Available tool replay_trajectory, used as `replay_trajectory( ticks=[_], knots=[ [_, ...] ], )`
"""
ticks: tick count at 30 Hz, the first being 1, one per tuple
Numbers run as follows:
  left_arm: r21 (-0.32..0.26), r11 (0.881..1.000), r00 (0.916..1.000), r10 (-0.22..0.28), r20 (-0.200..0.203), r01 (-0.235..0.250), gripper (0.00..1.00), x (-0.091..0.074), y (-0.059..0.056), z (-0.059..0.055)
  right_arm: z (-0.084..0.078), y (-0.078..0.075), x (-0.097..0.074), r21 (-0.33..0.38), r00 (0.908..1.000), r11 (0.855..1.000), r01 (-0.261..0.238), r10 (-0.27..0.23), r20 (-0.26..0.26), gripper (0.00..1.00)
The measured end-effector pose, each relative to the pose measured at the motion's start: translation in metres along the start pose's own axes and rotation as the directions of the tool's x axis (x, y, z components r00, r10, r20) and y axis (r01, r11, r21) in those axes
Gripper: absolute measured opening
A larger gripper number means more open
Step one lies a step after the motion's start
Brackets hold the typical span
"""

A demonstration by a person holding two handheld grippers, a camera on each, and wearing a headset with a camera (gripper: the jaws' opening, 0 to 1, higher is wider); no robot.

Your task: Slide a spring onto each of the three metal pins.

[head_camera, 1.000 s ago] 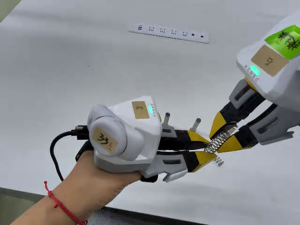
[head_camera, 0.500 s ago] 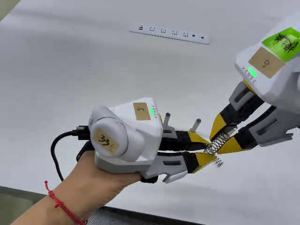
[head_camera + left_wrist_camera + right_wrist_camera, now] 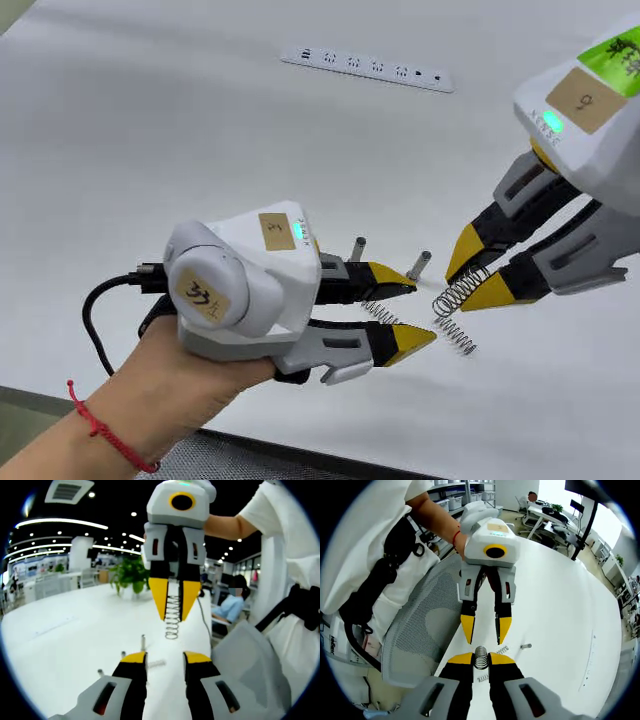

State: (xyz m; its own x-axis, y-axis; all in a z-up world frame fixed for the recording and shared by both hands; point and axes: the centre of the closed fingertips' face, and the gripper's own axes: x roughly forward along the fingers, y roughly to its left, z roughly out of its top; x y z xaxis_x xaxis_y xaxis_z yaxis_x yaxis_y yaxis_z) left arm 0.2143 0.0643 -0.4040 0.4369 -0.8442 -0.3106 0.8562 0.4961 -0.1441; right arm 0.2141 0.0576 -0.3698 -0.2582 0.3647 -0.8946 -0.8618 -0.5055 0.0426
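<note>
**Task status.** As far as the views show, no spring is seated yet. Two short grey metal pins stand upright on the white counter point(image 3: 200, 150): the left pin point(image 3: 357, 249) and the right pin point(image 3: 420, 264). Both are bare. The left gripper view hints at a third small upright near them, but it is too small to confirm. Two loose coiled wire springs lie flat on the counter. The first loose spring point(image 3: 380, 311) lies between the jaws of the left claw. The second loose spring point(image 3: 456, 336) lies just past that claw's lower tip. All three insertions are judged outstanding.

**Right claw.** The right claw point(image 3: 460, 291), black with yellow tips, reaches in from the upper right with its tips pointing down and to the left. It is pinched narrow on the held spring point(image 3: 450, 299), a third coil of the same wire, gripped partway along its length. The free end of the coil projects beyond the tips. It sits near the right pin but apart from it, and is not lined up over the pin top.

**Left claw.** The left claw point(image 3: 422, 310) is carried by a hand point(image 3: 190, 385) entering from the lower left. It lies roughly level, with its tips facing the right claw. Its jaws stand wide apart and grip nothing.
</note>
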Motion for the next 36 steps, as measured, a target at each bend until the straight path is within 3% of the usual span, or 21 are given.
replay_trajectory(
  ticks=[6, 11, 20, 30, 36],
  knots=[
    [0.003, 0.998, 0.9978, 0.059, -0.029, -0.059, 0.38, -0.017, 0.018, -0.014, 0.005, -0.019, 0.000, 0.030, 0.9987, 0.998, 0.050, -0.050, 0.009, 0.12],
    [0.010, 0.995, 0.9936, 0.102, -0.048, -0.101, 0.45, -0.029, 0.030, -0.024, 0.003, -0.046, 0.002, 0.054, 0.9936, 0.992, 0.113, -0.113, -0.002, 0.12],
    [0.036, 0.988, 0.9869, 0.152, -0.054, -0.150, 0.57, -0.043, 0.046, -0.035, -0.004, -0.085, 0.023, 0.088, 0.9829, 0.979, 0.182, -0.178, -0.046, 0.12],
    [0.030, 0.984, 0.9834, 0.174, -0.050, -0.173, 0.76, -0.046, 0.057, -0.044, -0.021, -0.114, 0.057, 0.111, 0.9813, 0.978, 0.176, -0.165, -0.099, 0.12],
    [0.006, 0.987, 0.9860, 0.164, -0.031, -0.164, 0.91, -0.043, 0.057, -0.045, -0.028, -0.118, 0.069, 0.127, 0.9827, 0.979, 0.159, -0.145, -0.115, 0.12]
  ],
)
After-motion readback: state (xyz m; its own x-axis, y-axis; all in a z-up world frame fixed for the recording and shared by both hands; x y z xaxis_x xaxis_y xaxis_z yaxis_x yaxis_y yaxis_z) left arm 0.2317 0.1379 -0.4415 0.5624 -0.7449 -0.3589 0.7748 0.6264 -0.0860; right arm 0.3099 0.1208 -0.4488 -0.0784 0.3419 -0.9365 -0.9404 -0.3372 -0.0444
